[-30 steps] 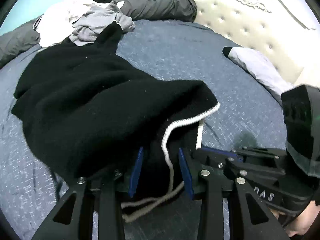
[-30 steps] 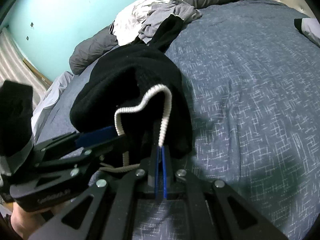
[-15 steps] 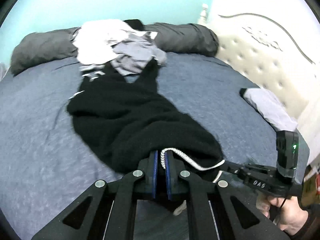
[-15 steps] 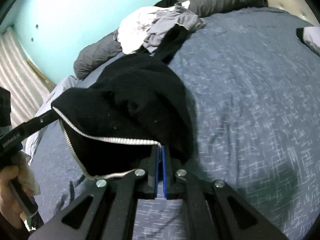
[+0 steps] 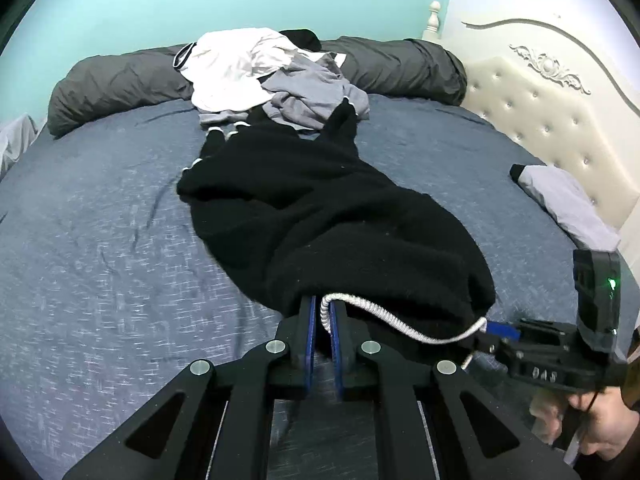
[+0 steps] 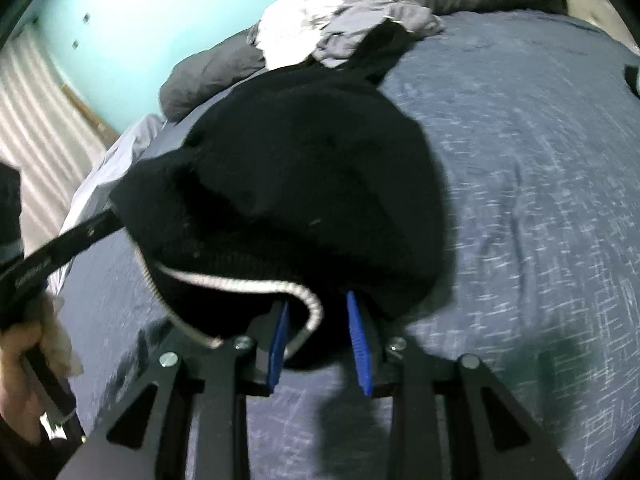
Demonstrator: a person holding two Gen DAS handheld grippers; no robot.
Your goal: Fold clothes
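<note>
We hold the black sweater [image 5: 320,208] stretched along the blue bedspread [image 5: 100,240], its near hem with the white trim [image 5: 384,312] lifted toward us. Our left gripper [image 5: 322,320] has its 2 blue pads pressed together on that trim, pinching the hem. Our right gripper [image 6: 320,328] stands with its jaws spread apart in its own blurred view, the trim and black knit lying between the pads without being squeezed; in the left wrist view its tip sits at the sweater's right corner. The sweater's far end reaches the pile of white and grey clothes [image 5: 264,76], which rests against the dark grey bolster [image 5: 400,64]. A folded grey garment [image 5: 560,200] lies well apart, near the cream headboard [image 5: 552,120].
</note>
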